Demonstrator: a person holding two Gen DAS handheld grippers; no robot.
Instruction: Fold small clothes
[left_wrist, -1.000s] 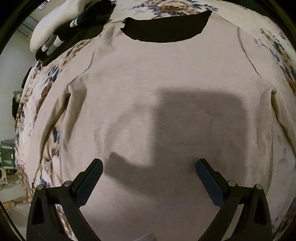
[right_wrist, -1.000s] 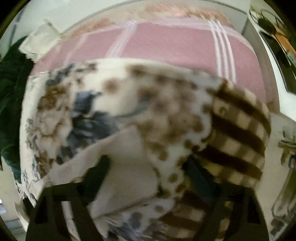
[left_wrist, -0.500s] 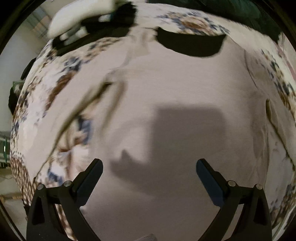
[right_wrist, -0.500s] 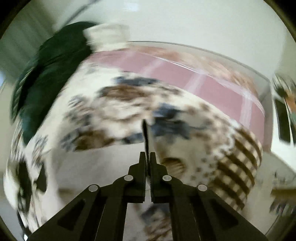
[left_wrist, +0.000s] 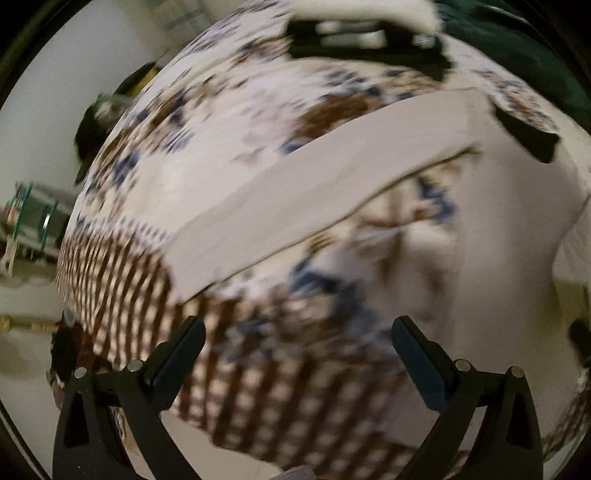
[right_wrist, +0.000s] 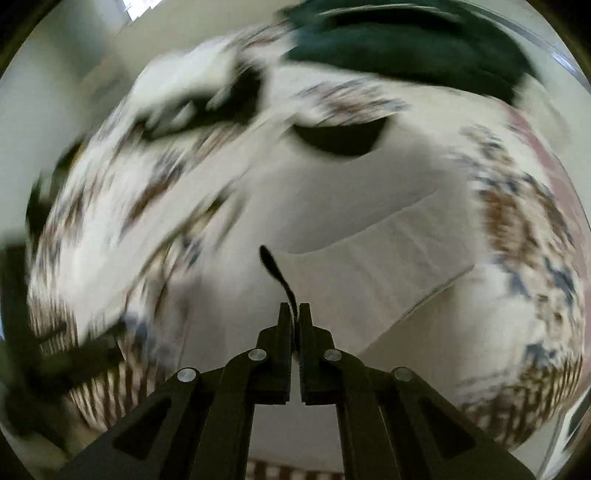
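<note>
Floral-and-check blanket (left_wrist: 229, 110) covers the work surface, largest thing in both views. On it lies the beige shirt (right_wrist: 332, 206), spread flat, dark neck opening (right_wrist: 340, 138) at the far end, 1 sleeve (left_wrist: 314, 192) stretched out across the blanket in the left wrist view. Cloth looks light, soft, limp; judged it will sag and drag when lifted, so best taken at a hem or sleeve edge, not mid-panel. Right gripper (right_wrist: 294, 314) is pinched closed on a thin dark-looking edge of fabric, probably the shirt's own sleeve or side; blur prevents certainty. Left gripper (left_wrist: 297, 336) has jaws spread wide, nothing between them, hovering above the checked border of the blanket. Around: dark green cloth (right_wrist: 406, 40) at the far side, a white-and-black garment (left_wrist: 365, 33) near the collar end; both close enough to foul a fold.
</note>
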